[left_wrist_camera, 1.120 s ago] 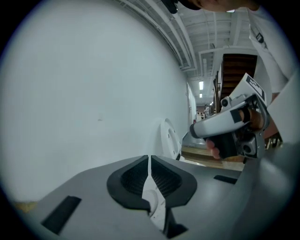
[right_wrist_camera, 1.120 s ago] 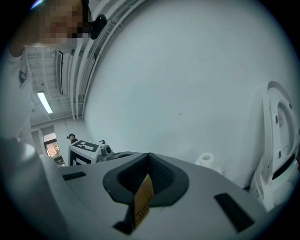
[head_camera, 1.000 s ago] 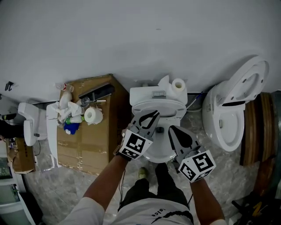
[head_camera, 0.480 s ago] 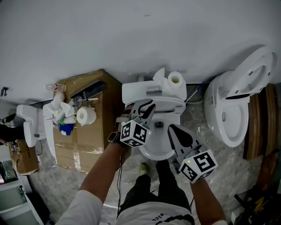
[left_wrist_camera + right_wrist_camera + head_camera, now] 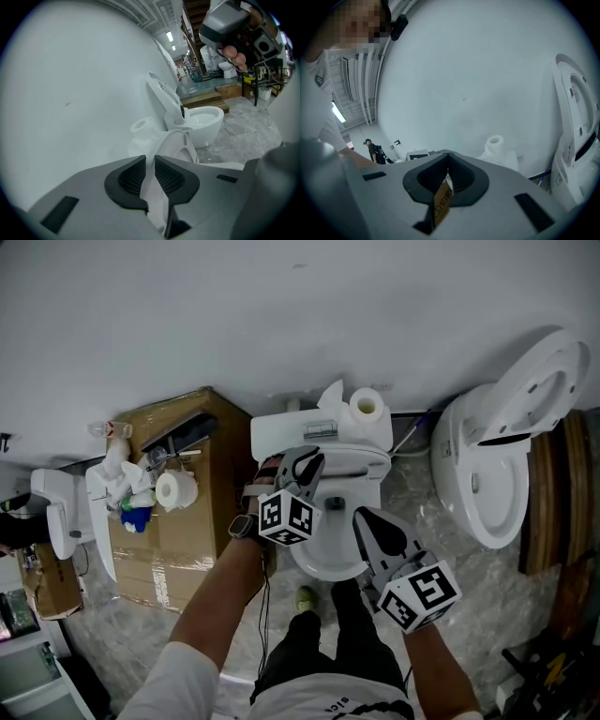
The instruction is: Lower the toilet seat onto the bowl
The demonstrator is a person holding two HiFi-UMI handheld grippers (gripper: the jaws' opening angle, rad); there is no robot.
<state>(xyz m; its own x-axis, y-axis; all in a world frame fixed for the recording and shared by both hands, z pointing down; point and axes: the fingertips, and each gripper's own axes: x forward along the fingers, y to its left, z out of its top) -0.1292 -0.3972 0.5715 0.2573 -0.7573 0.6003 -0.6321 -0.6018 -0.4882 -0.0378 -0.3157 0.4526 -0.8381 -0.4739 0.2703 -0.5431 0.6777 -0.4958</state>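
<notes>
Your left claw [image 5: 150, 161] is nearly shut, its ribbed pads pinching the thin white edge of the seat [image 5: 180, 145]. The seat curves up and away from the jaws toward the wall. From the head view, the left claw [image 5: 307, 465] sits over the middle toilet, just in front of the tank [image 5: 319, 432]. There the seat [image 5: 354, 463] shows as a white band between tank and bowl [image 5: 323, 561]. I cannot tell whether it rests on the bowl.

Your right claw [image 5: 448, 158] has its jaws pressed together. A small tan printed tag [image 5: 442, 201] shows in the slot below the tips; I cannot tell whether it is pinched. In the head view the right claw [image 5: 361, 514] hovers over the front right of the bowl, touching nothing I can see.

A paper roll [image 5: 366, 407] stands on the tank, next to crumpled white paper. A second toilet [image 5: 478, 474] stands to the right with its lid [image 5: 539, 390] raised. A cardboard box [image 5: 187, 521] stands to the left, with another roll [image 5: 173, 488] and some bottles on top.
</notes>
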